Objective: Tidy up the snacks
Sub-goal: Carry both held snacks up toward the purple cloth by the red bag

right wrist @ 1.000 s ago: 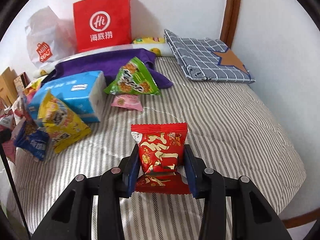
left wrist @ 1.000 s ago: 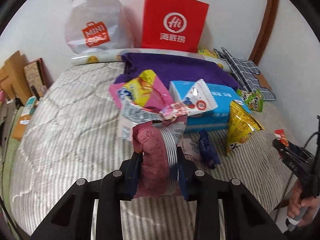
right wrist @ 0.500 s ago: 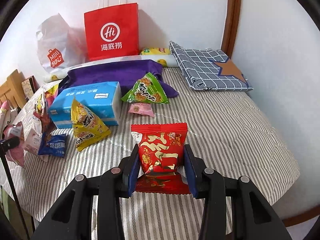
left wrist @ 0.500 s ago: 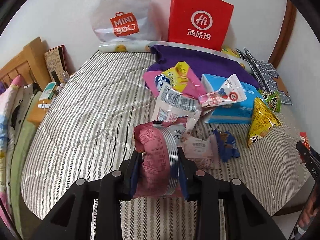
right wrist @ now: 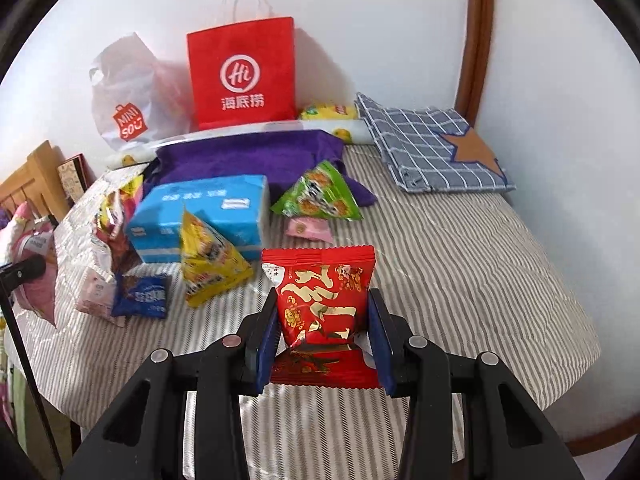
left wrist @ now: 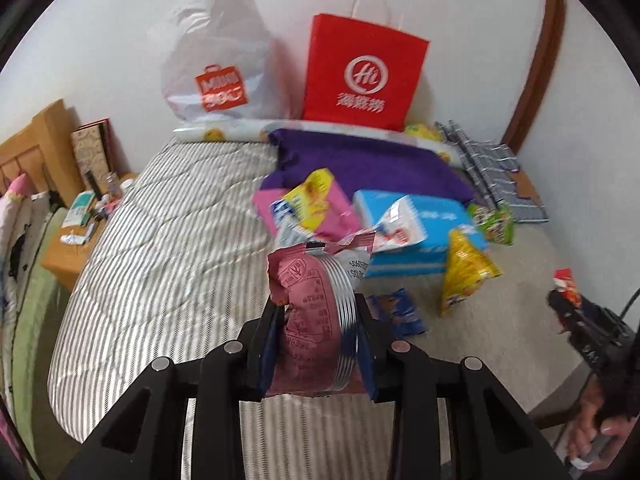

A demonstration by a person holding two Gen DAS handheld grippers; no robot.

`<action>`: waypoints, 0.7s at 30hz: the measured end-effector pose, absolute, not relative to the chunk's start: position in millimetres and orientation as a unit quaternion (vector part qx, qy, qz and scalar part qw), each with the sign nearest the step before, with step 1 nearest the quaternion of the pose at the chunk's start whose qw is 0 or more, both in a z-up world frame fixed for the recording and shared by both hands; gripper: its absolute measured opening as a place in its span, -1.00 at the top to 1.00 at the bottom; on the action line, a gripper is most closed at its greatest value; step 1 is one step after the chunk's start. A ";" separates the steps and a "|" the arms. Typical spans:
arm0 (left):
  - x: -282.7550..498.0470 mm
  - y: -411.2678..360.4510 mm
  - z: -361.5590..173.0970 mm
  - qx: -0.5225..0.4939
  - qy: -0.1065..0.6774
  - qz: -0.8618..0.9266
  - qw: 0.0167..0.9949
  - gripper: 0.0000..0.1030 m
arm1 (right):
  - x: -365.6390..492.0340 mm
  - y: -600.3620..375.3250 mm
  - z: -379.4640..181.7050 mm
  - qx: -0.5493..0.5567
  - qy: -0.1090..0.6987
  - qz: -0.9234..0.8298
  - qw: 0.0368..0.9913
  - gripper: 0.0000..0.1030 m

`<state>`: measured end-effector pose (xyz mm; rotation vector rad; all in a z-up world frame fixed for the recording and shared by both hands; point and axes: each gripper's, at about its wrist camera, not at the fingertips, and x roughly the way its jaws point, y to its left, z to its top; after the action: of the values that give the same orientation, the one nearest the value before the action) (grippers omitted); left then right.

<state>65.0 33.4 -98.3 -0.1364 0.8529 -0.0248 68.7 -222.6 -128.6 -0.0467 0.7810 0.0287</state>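
Snacks are what I am sorting, and I have one in each claw. My left gripper [left wrist: 318, 344] is clenched on a crumpled maroon foil snack packet with a ribbed silver seam [left wrist: 310, 312]; my right gripper [right wrist: 322, 338] is clamped on a glossy red plastic packet with gold lettering [right wrist: 322, 300]. Compared with a second ago, both packets sit higher over the grey-striped quilted bed [right wrist: 460, 280], and more of its near edge shows beneath them, so I have lifted both clear. The jaws have not shifted on either packet. The other snacks lie loose mid-bed around the light blue tissue pack [right wrist: 200, 212]. I judge pickup done and carrying begun; the red paper carrier bag [right wrist: 242, 72] and white plastic shopping bag [left wrist: 216, 60] at the far edge look like possible destinations.
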 end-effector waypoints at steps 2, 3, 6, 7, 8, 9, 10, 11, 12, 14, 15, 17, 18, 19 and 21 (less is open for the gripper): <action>69.4 26.9 -89.3 -0.058 0.408 -0.020 0.911 0.38 | 70.8 -216.9 -120.6 -0.025 0.375 0.017 0.927 0.21; 71.5 25.2 -86.0 -0.055 0.404 -0.024 0.913 0.38 | 72.6 -215.4 -117.6 -0.024 0.374 0.017 0.927 0.21; 82.7 17.7 -72.9 -0.051 0.395 -0.042 0.916 0.38 | 81.4 -211.5 -108.1 -0.020 0.370 0.012 0.929 0.21; 88.0 15.4 -68.3 -0.052 0.392 -0.052 0.917 0.38 | 84.3 -210.5 -105.9 -0.022 0.370 0.012 0.929 0.21; 91.2 13.5 -65.7 -0.051 0.391 -0.057 0.917 0.38 | 88.1 -209.4 -102.6 -0.023 0.370 0.009 0.929 0.21; 95.3 11.8 -63.3 -0.050 0.390 -0.062 0.917 0.38 | 90.5 -209.6 -100.5 -0.022 0.368 0.007 0.929 0.21; 100.3 10.0 -60.9 -0.049 0.390 -0.065 0.917 0.38 | 93.7 -209.9 -97.8 -0.021 0.367 0.006 0.930 0.21; 106.4 8.3 -58.2 -0.049 0.391 -0.070 0.916 0.38 | 98.2 -210.7 -94.4 -0.016 0.366 0.006 0.930 0.21; 112.8 6.6 -55.3 -0.049 0.391 -0.075 0.916 0.38 | 101.7 -210.9 -91.8 -0.013 0.365 0.005 0.931 0.21; 123.3 3.0 -50.1 -0.046 0.389 -0.081 0.917 0.38 | 110.5 -212.0 -84.5 -0.007 0.359 0.005 0.933 0.21; 128.8 0.9 -47.4 -0.044 0.387 -0.082 0.917 0.38 | 114.9 -211.8 -81.6 -0.007 0.358 0.007 0.934 0.21; 144.6 -2.3 -41.7 -0.039 0.385 -0.084 0.918 0.38 | 127.3 -209.8 -74.9 -0.010 0.353 0.016 0.935 0.21; 151.7 -3.7 -39.2 -0.038 0.384 -0.084 0.919 0.38 | 134.2 -208.3 -71.2 -0.012 0.351 0.020 0.936 0.21; 158.8 -4.6 -36.8 -0.036 0.383 -0.083 0.919 0.38 | 141.4 -207.3 -67.2 -0.010 0.349 0.026 0.937 0.21; 170.5 -5.7 -32.8 -0.034 0.381 -0.083 0.920 0.38 | 156.0 -204.2 -59.5 -0.009 0.343 0.037 0.939 0.21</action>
<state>170.5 -5.7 -32.8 -0.0694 0.7839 -0.1702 156.0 -204.2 -59.5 -0.0182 0.7001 0.0748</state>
